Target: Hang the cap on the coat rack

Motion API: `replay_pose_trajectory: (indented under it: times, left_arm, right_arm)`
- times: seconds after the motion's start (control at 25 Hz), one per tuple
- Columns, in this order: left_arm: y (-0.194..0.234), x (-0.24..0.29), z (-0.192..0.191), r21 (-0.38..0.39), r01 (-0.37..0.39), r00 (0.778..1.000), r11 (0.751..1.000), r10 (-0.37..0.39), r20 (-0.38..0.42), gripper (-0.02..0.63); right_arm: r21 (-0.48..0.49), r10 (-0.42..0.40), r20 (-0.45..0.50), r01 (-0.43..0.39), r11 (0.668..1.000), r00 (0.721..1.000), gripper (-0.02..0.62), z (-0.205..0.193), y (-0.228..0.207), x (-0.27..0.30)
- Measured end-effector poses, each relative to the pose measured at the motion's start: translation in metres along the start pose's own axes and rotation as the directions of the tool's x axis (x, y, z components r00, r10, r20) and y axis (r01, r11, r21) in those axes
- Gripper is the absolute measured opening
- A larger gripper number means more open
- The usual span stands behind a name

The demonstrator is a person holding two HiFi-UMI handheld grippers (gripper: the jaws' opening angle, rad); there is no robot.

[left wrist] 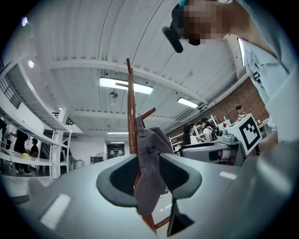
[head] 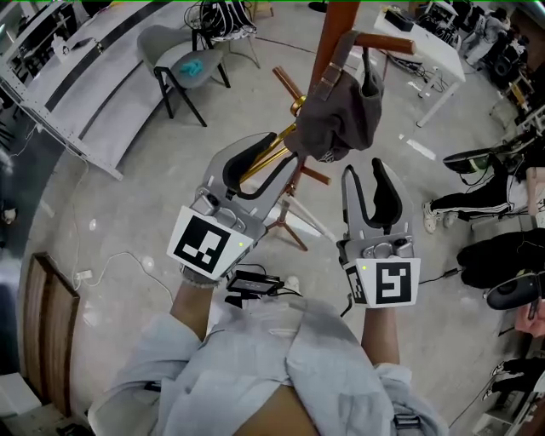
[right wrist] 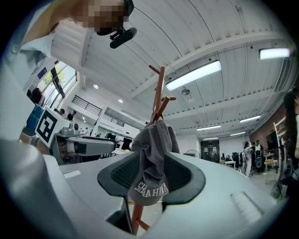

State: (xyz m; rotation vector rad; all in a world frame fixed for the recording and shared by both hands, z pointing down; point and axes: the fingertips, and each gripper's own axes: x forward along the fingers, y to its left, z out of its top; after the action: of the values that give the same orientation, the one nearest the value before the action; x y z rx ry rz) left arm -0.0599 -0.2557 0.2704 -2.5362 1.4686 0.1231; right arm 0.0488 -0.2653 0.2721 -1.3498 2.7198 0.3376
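Note:
A dark grey cap (head: 341, 106) hangs by its back strap from a peg of the reddish-brown wooden coat rack (head: 336, 25). My left gripper (head: 271, 157) is open, below and left of the cap, near the rack's lower pegs. Under the cap's right side, my right gripper (head: 371, 177) is also open. Neither touches the cap. In the left gripper view the cap (left wrist: 152, 172) dangles beyond the spread jaws, against the rack pole (left wrist: 131, 112). The right gripper view shows the cap (right wrist: 152, 163) with white lettering on its brim, free of the pads, on the rack (right wrist: 159, 93).
A grey chair (head: 183, 64) with a teal object stands at the back left, beside long shelving (head: 60, 94). A white table (head: 426, 47) is at the back right. People's legs (head: 477, 204) line the right edge. A power adapter and cable (head: 251, 281) lie on the floor by my feet.

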Motion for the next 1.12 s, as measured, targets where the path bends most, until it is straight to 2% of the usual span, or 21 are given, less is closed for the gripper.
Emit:
replay_pose_trajectory:
  times: [0.16,0.28,0.4,0.56,0.68,1.12]
  left_arm:
    - [0.000,-0.006,0.012,-0.016,-0.019,0.995,1.000,0.021,0.101,0.123]
    - [-0.004,-0.009,0.010,-0.024,-0.018,0.996,1.000,0.020,0.092,0.120]
    - [-0.012,-0.010,0.010,-0.027,0.005,0.995,1.000,-0.002,0.100,0.082]
    - [-0.024,-0.009,0.000,-0.010,0.031,0.999,0.999,-0.031,0.014,0.044]
    - [-0.028,-0.007,-0.002,-0.008,0.040,0.999,0.999,-0.040,0.003,0.011]
    - [-0.044,-0.011,-0.016,-0.025,0.068,0.996,0.997,-0.069,-0.053,0.009]
  right_arm:
    - [-0.015,-0.023,-0.012,0.022,1.000,1.000,0.150,0.000,0.004,-0.010]
    - [-0.051,-0.046,-0.019,0.045,0.998,0.999,0.143,0.001,0.006,-0.017]
    - [-0.071,-0.067,-0.010,0.066,0.995,0.998,0.116,0.004,0.004,-0.025]
    - [-0.071,-0.084,-0.009,0.083,0.994,0.996,0.090,0.005,-0.002,-0.030]
    - [-0.067,-0.100,-0.003,0.100,0.993,0.995,0.063,0.007,-0.006,-0.031]
    - [-0.056,-0.125,-0.024,0.124,0.991,0.992,0.017,-0.003,-0.006,-0.043]
